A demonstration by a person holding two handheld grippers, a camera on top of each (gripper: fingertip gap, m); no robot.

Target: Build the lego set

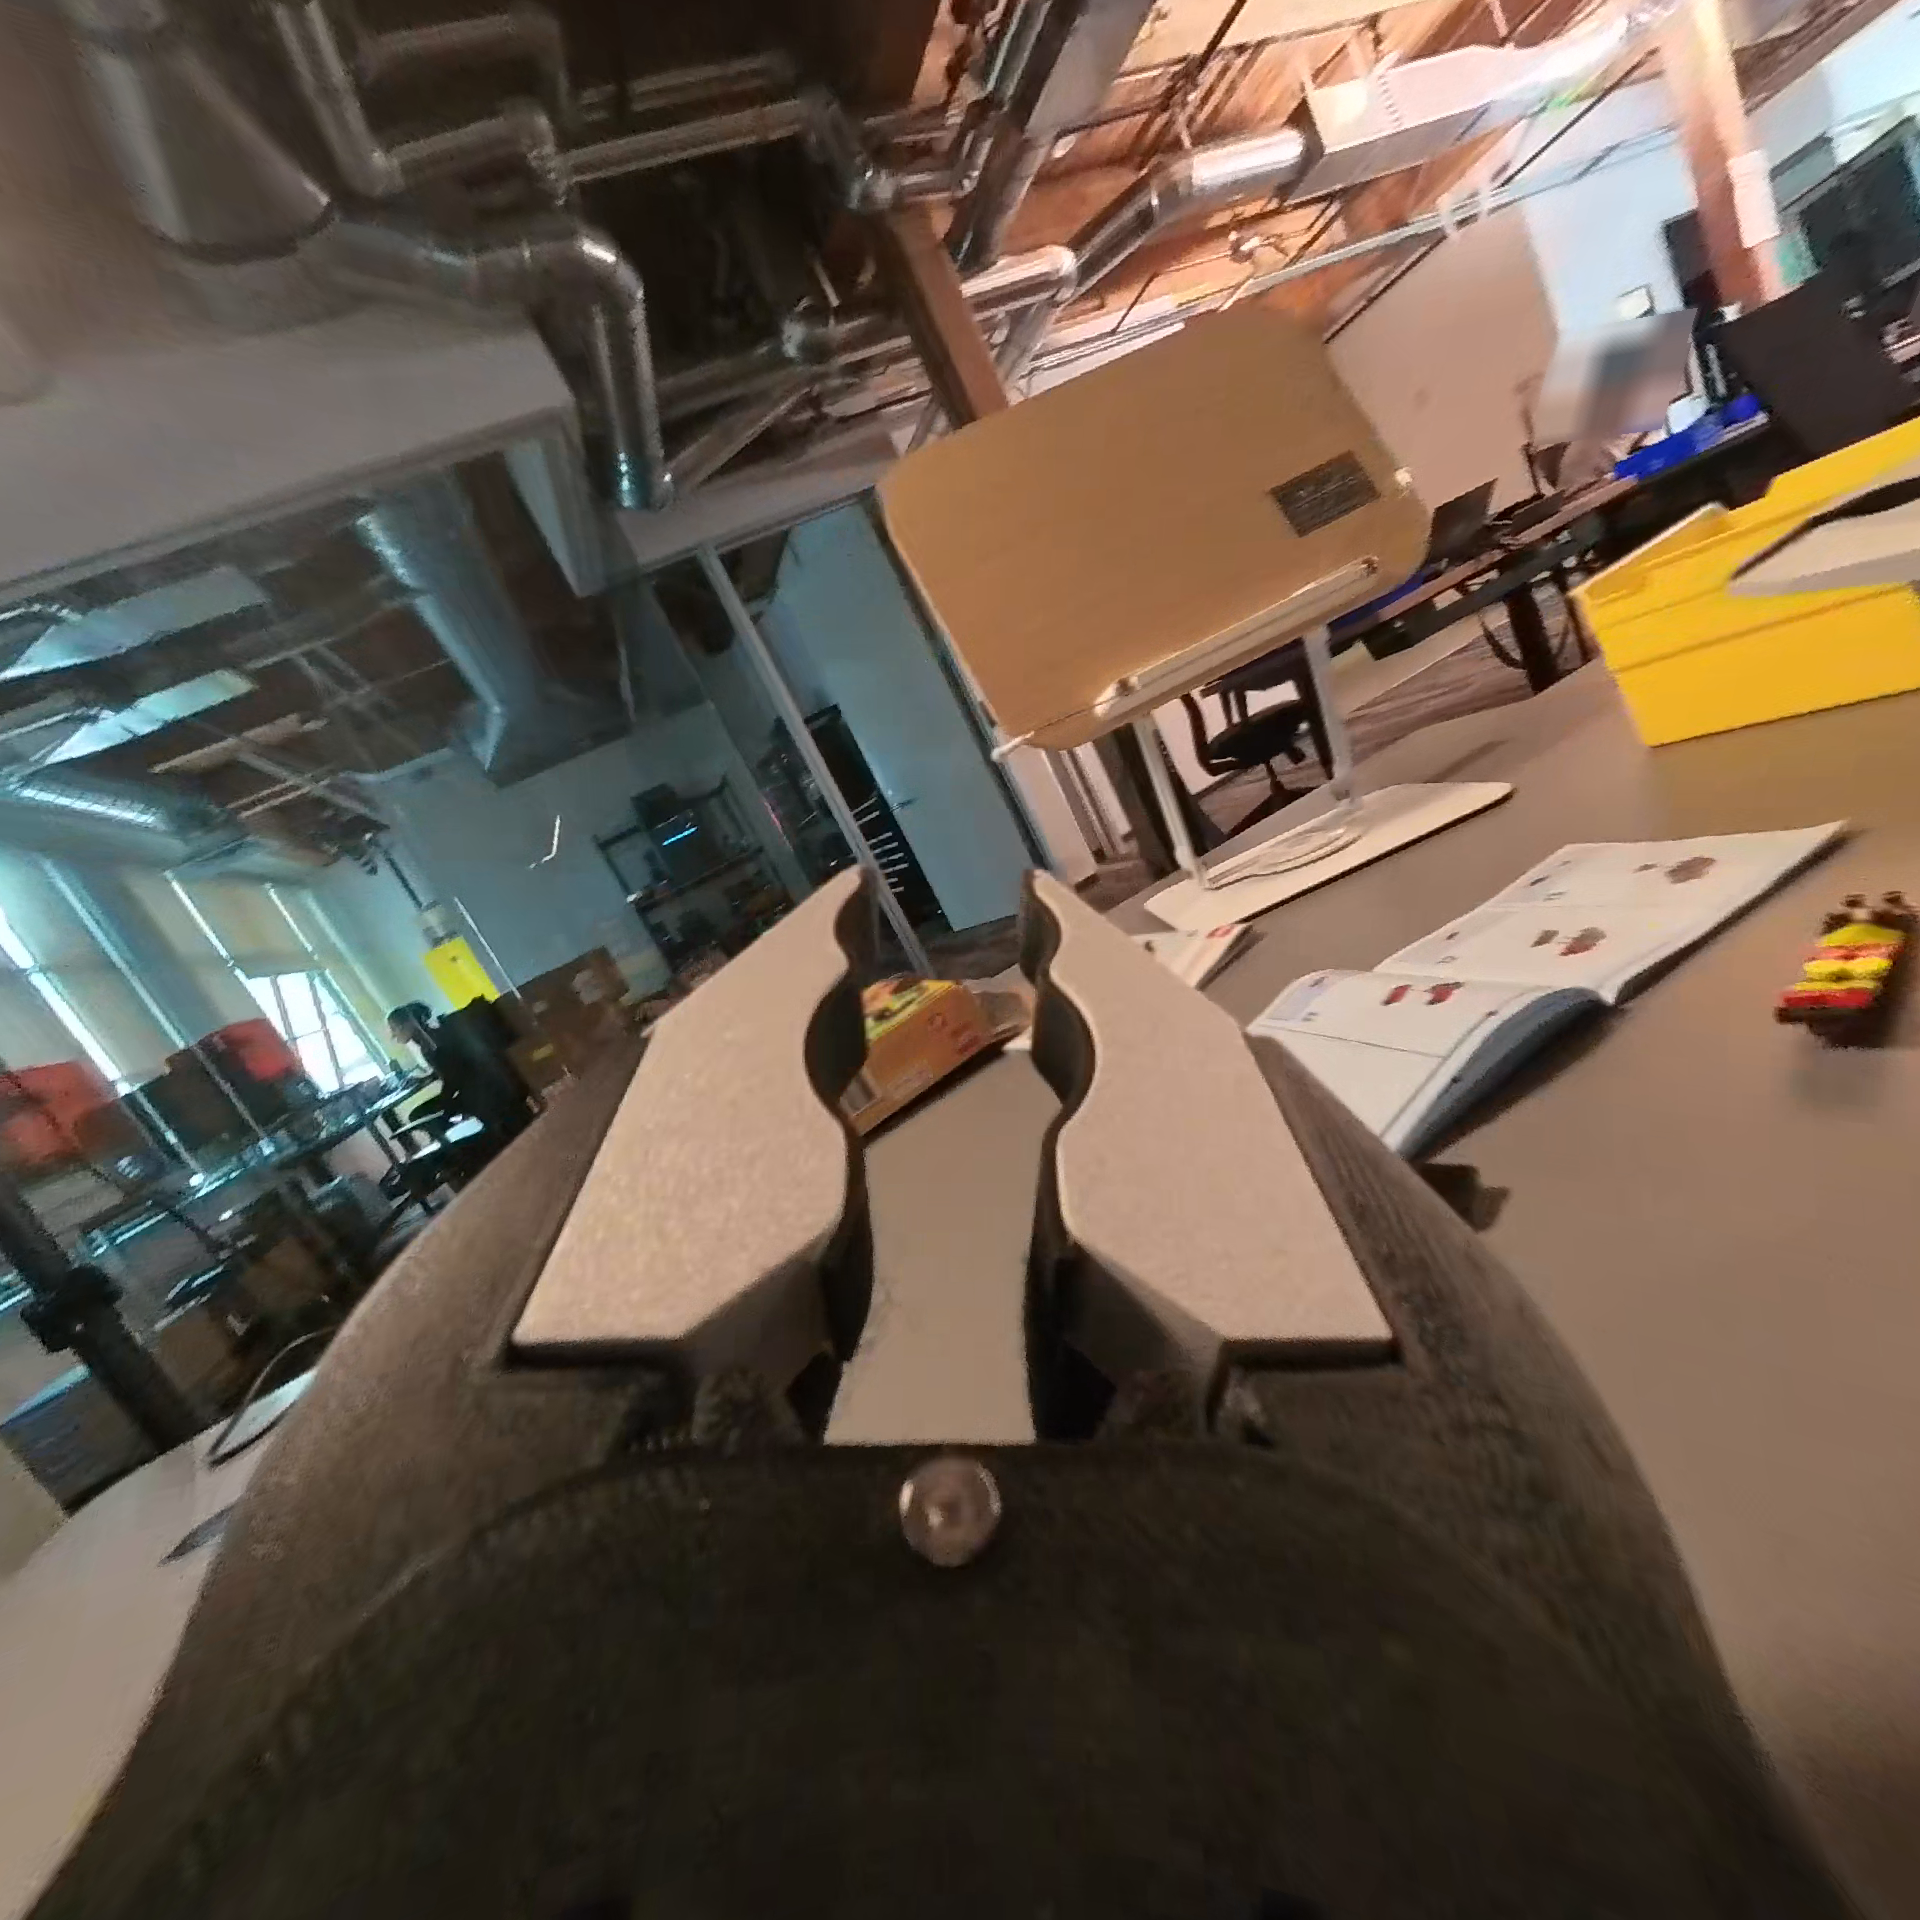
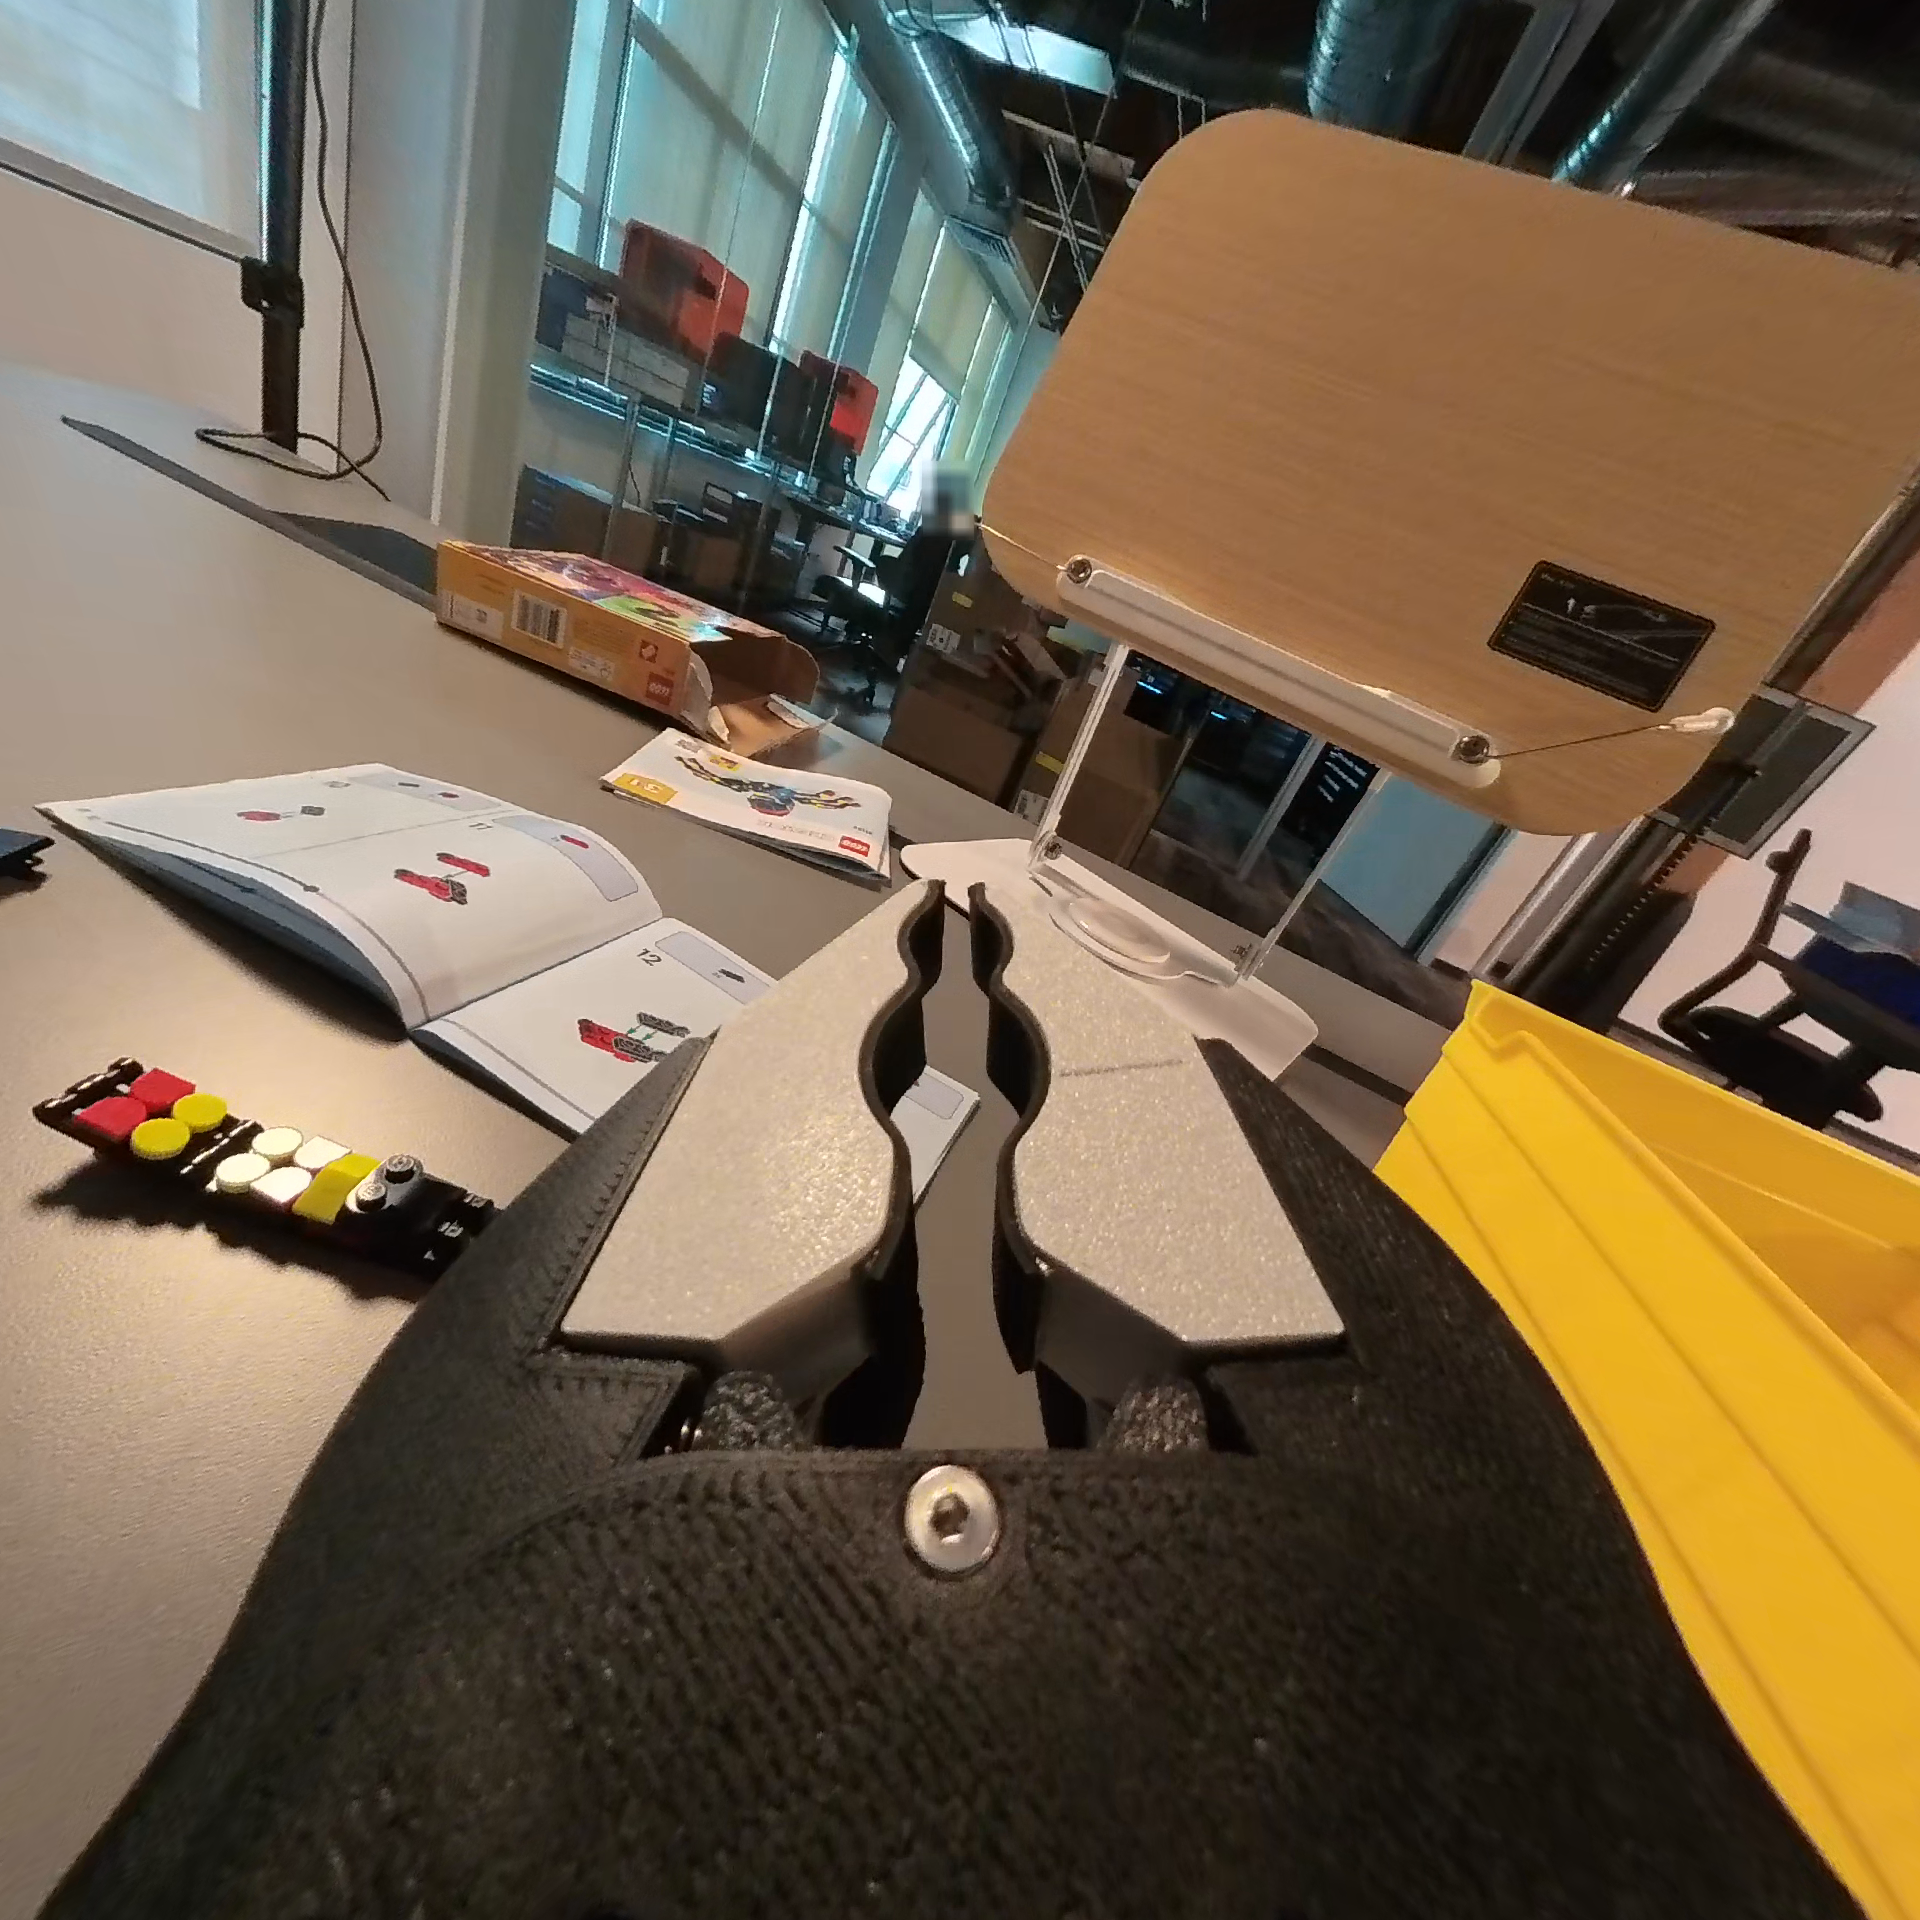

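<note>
Both grey-fingered claws, the left gripper [image 1: 945, 925] parted and the right gripper [image 2: 956, 902] barely parted, held nothing, while the half-built black, red and yellow lego strip [image 2: 265, 1169] lay at nine o'clock, seemingly far from finished.

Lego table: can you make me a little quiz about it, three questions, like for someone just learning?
1. True or false: the right gripper is holding the half-built lego strip.
2. What lies open on the table between the strip and the wooden stand? A) an instruction booklet B) a laptop C) a plate
3. Fill in: the bin beside the right gripper is coloured ____.

Key
1. False. The strip lies on the table by itself, off to the gripper's left, and there is nothing between the fingers.
2. A, the instruction booklet.
3. Yellow.
</note>
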